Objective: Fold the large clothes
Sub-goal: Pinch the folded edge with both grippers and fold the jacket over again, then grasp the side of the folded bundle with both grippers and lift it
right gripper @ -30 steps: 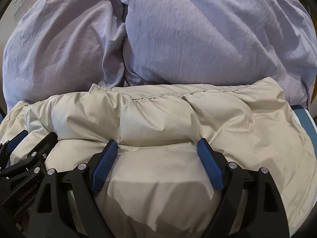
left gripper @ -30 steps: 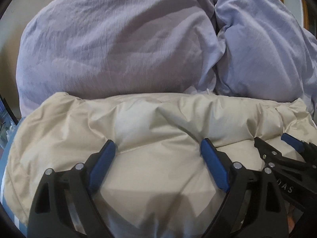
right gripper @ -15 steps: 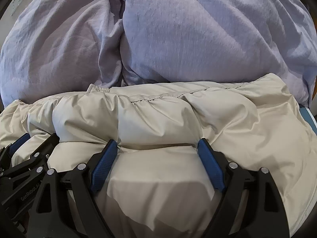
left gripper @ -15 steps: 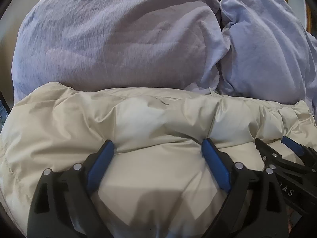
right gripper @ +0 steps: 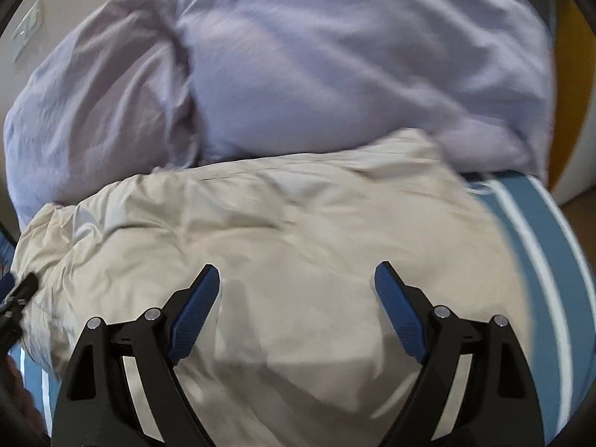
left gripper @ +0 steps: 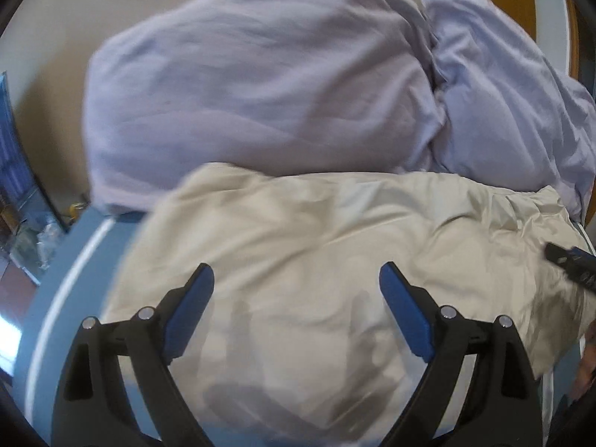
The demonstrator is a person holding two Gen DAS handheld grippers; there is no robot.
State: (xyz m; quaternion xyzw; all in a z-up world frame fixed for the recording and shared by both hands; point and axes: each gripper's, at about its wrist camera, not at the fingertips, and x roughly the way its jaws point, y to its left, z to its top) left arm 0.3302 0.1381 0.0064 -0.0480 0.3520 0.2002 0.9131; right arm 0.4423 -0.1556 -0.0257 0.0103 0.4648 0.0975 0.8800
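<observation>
I am holding both claws released above the puffy beige quilted jacket (left gripper: 316, 246): left gripper (left gripper: 296, 279) spread wide, right gripper (right gripper: 297, 279) opening (nothing pinched), lilac pillows (right gripper: 335, 67) behind.

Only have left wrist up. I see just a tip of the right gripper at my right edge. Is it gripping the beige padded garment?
Observer: No. In the right wrist view the right gripper has its jaws wide apart over the beige padded garment, with no fabric pinched.
Operator: Where does the garment end on that side?
Observer: Its right edge stops short of the bed's edge; the blue sheet with white stripes lies bare beside it.
Operator: What's behind it there?
Observer: The right lilac pillow shows almost whole, and the garment's far edge lies against it.
</observation>
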